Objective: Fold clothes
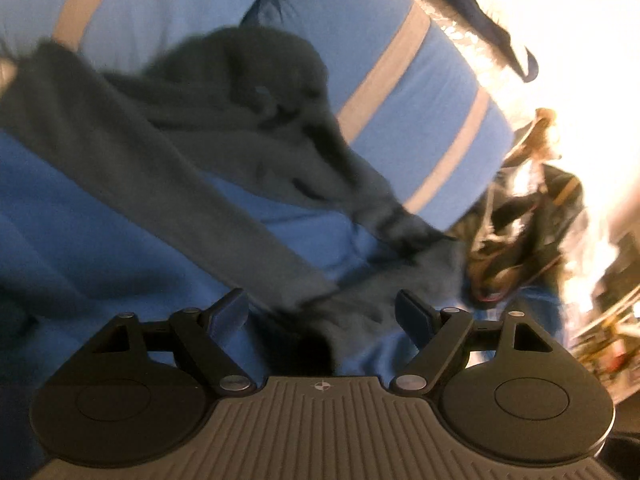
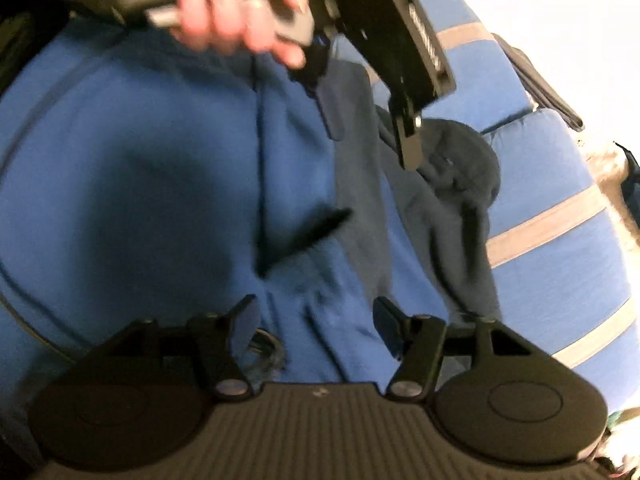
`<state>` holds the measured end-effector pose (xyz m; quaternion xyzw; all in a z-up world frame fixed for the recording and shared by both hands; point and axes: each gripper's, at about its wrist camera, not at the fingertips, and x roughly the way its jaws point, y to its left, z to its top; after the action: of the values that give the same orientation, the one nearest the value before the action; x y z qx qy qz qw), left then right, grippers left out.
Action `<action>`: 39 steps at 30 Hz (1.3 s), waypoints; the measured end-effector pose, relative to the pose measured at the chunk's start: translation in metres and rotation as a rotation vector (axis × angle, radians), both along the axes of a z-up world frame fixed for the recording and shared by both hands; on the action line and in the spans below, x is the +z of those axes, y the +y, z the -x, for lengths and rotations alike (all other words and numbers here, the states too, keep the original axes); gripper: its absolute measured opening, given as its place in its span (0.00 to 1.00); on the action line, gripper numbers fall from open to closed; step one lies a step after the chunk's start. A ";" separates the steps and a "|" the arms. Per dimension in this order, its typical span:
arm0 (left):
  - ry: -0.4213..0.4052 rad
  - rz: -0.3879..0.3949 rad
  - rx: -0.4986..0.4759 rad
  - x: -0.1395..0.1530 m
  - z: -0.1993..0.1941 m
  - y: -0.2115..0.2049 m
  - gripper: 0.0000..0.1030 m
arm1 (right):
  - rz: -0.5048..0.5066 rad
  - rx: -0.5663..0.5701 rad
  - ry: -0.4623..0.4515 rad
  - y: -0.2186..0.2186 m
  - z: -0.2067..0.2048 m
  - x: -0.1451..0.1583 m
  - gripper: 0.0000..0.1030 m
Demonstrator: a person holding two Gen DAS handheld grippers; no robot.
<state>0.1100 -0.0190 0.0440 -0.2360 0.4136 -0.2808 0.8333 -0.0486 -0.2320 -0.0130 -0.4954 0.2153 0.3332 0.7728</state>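
A dark grey garment lies crumpled on a blue bed cover; one long part runs diagonally toward my left gripper, which is open just above the cloth and holds nothing. In the right wrist view the same grey garment lies right of centre. My right gripper is open and empty above the blue cover. The left gripper shows from outside at the top, held by a hand, jaws apart above the garment. Both views are blurred.
A blue pillow with grey stripes lies beyond the garment; it also shows in the right wrist view. Dark clutter lies off the bed's right side. A dark fold creases the cover.
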 end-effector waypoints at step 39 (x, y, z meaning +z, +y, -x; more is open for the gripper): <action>0.231 0.654 -0.212 -0.021 -0.003 -0.013 0.86 | -0.196 -0.258 -0.040 0.008 -0.088 0.032 0.21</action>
<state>0.1133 -0.0316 0.0234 -0.4761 0.4154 -0.4547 0.6277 0.0396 -0.2235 0.0188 -0.3926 0.2283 0.2408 0.8578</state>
